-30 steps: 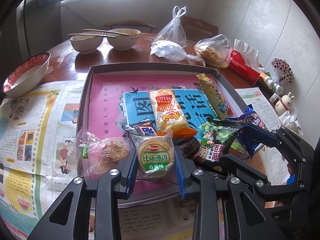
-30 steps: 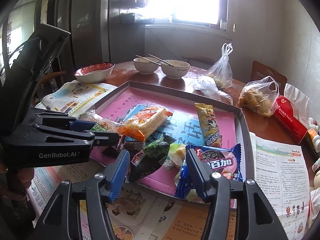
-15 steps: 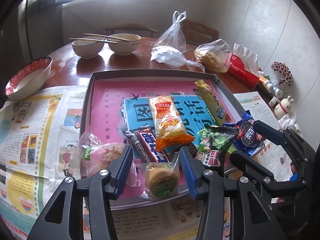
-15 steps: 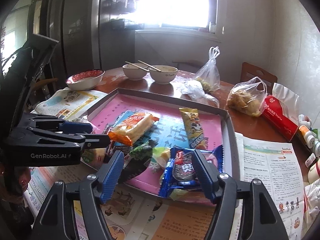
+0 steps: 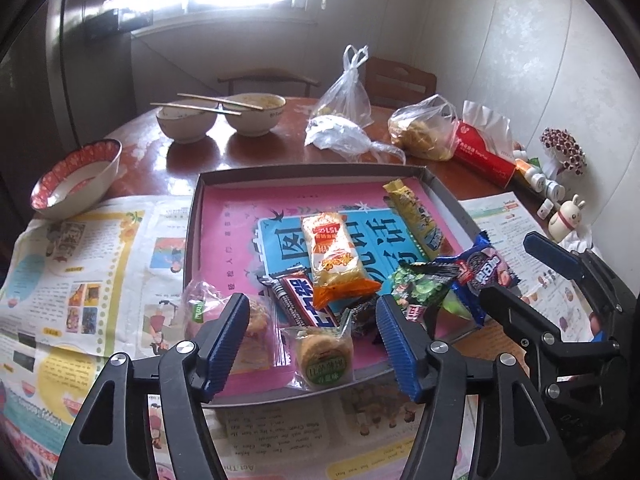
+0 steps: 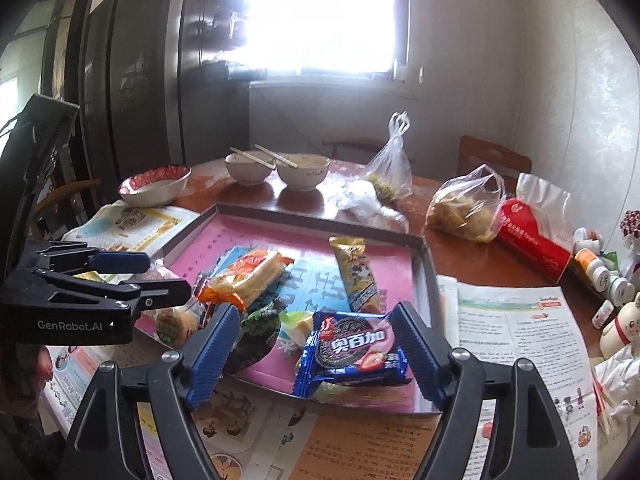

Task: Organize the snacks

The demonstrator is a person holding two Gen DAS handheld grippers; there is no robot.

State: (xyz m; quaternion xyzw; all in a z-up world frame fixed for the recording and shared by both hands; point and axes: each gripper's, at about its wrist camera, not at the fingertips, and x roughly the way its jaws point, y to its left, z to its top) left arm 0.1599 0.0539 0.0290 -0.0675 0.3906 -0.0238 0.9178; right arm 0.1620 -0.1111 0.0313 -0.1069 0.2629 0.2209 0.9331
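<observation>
A shallow grey tray point(image 5: 312, 169) with a pink and blue liner holds several snack packets. My left gripper point(image 5: 310, 316) is open above the tray's near edge, over a round biscuit pack point(image 5: 322, 358) and a dark chocolate bar point(image 5: 304, 300). An orange cracker pack point(image 5: 334, 256) and a yellow bar point(image 5: 416, 216) lie further in. My right gripper point(image 6: 316, 334) is open, its jaws either side of a blue cookie pack point(image 6: 352, 350) lying at the tray's near right corner; it touches neither. A green packet point(image 6: 258, 328) lies to its left.
Newspaper point(image 5: 80, 264) covers the wooden table around the tray. Two bowls with chopsticks point(image 5: 220, 116), a red-rimmed bowl point(image 5: 76, 176), plastic bags point(image 5: 424, 132), a red tissue pack point(image 5: 484, 156), small bottles and a rabbit figure point(image 5: 566, 216) stand behind and right.
Both grippers have pulled back and up from the tray. The left one has opened and let go of the round biscuit pack, which now lies at the tray's near edge.
</observation>
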